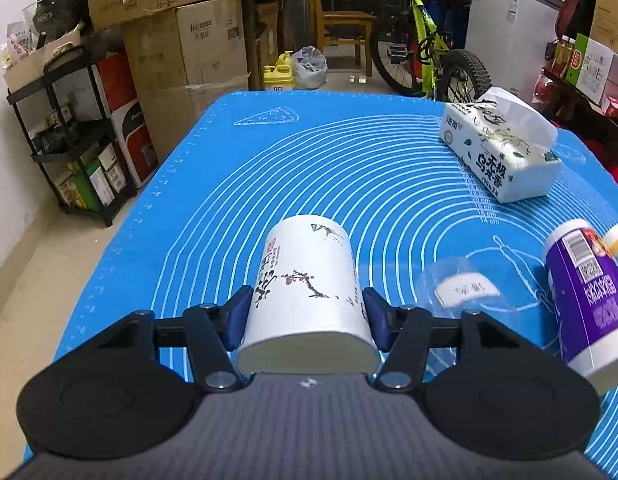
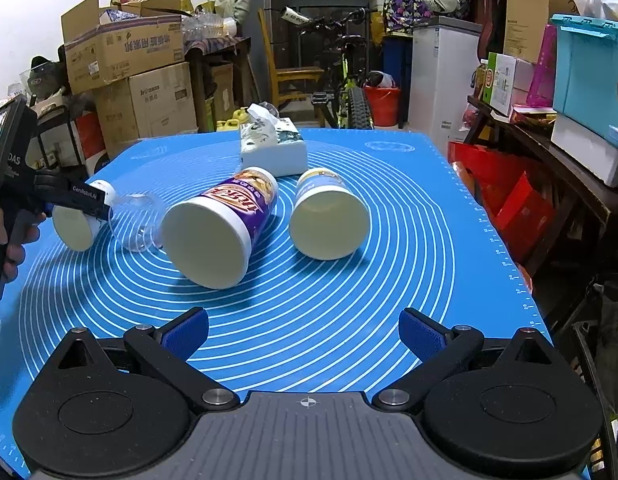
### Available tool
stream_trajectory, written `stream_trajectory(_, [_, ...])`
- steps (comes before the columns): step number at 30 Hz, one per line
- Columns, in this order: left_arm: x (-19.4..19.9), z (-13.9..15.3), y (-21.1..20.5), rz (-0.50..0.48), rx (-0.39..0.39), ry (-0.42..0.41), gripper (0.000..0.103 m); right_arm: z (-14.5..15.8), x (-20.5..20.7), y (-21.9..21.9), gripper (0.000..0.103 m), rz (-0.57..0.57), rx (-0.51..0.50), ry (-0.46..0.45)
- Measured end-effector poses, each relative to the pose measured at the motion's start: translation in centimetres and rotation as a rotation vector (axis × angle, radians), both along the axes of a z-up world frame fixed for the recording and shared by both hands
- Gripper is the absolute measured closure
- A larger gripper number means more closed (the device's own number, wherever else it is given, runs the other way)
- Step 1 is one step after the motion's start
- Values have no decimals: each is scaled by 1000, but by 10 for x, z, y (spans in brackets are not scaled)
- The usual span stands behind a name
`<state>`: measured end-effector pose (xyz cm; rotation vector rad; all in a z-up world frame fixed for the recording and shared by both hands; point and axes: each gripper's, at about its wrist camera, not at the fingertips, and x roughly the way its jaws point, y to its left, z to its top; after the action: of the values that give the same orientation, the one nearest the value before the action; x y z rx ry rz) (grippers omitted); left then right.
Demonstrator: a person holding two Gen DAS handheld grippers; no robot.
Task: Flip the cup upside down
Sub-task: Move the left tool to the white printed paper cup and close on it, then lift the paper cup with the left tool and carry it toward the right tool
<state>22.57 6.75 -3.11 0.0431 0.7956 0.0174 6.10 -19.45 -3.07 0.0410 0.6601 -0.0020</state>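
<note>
Left gripper [image 1: 307, 312]: clamps the white paper cup with ink-painted branches [image 1: 305, 280], held over the blue silicone mat [image 1: 349, 168].
Right gripper [image 2: 305, 332]: wide apart, holding nothing.
Risk: thin wall may crush or slip while turning; purple-labelled cup [image 1: 585, 300] lies near, could be knocked.

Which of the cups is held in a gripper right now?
The white paper cup with ink-painting print, clamped between the left gripper fingers; the purple-labelled, yellow-labelled and clear cups lie free.

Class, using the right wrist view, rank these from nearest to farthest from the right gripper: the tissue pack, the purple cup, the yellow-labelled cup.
1. purple cup, lying left of centre.
2. yellow-labelled cup, lying just right of it, slightly farther.
3. tissue pack, behind both, near the mat's far edge.
</note>
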Motion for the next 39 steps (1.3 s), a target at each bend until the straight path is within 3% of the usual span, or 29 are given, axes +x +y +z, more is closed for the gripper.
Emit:
stream_trajectory(6, [-37, 22, 3, -2, -22, -41, 45, 6, -5, -3, 2, 0, 8, -12])
stream_trajectory(11, [-87, 35, -11, -96, 17, -75, 45, 9, -9, -5, 3, 3, 16, -22])
stream_trajectory(16, [-125, 38, -47, -195, -33, -73, 44, 6, -11, -7, 3, 2, 33, -11])
stream_trajectory(24, [-134, 9, -93, -228, -110, -12, 44, 5, -20, -9, 3, 5, 36, -1])
stream_trajectory(33, [-140, -13, -100, -220, -98, 30, 42, 4, -23, -15, 3, -4, 35, 6])
stream_trajectory(36, [-142, -12, -97, -221, -93, 26, 38, 3, -23, -15, 3, -6, 35, 8])
stream_trajectory(38, [-143, -11, -96, -218, -92, 23, 20, 3, -24, -14, 3, -4, 35, 8])
stream_trajectory(39, [-143, -10, -97, -217, -94, 20, 18, 3, -24, -13, 3, -2, 34, 7])
